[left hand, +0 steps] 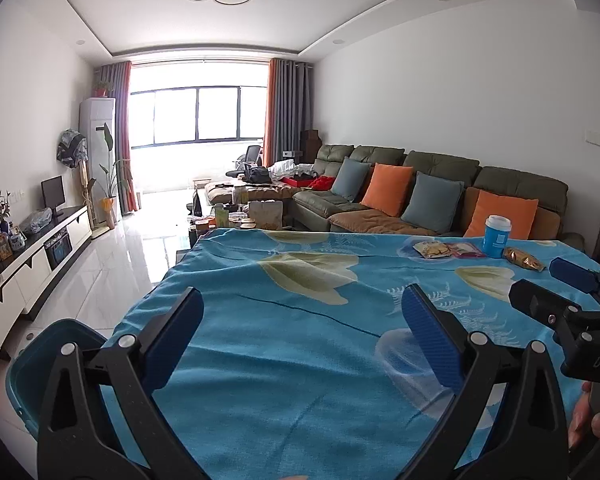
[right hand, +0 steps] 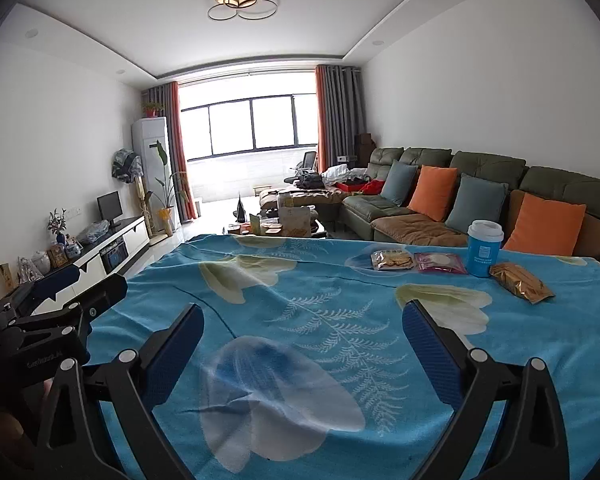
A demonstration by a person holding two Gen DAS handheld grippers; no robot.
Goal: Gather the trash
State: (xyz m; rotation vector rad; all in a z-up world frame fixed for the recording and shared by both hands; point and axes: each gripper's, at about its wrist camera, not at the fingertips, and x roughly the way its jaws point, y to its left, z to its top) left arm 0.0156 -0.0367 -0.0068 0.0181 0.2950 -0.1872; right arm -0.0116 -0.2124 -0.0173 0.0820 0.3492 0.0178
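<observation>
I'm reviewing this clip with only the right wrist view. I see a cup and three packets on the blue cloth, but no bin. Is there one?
Observer: Yes. The left wrist view shows a teal bin beside the table's left edge, lower than the blue cloth.
Operator: Is the left gripper holding anything?
Observer: No. The left gripper has its jaws wide apart, with only cloth between them.
Operator: Does any of the person show?
Observer: Only part of a hand, at the lower right edge beneath the right gripper.
</observation>
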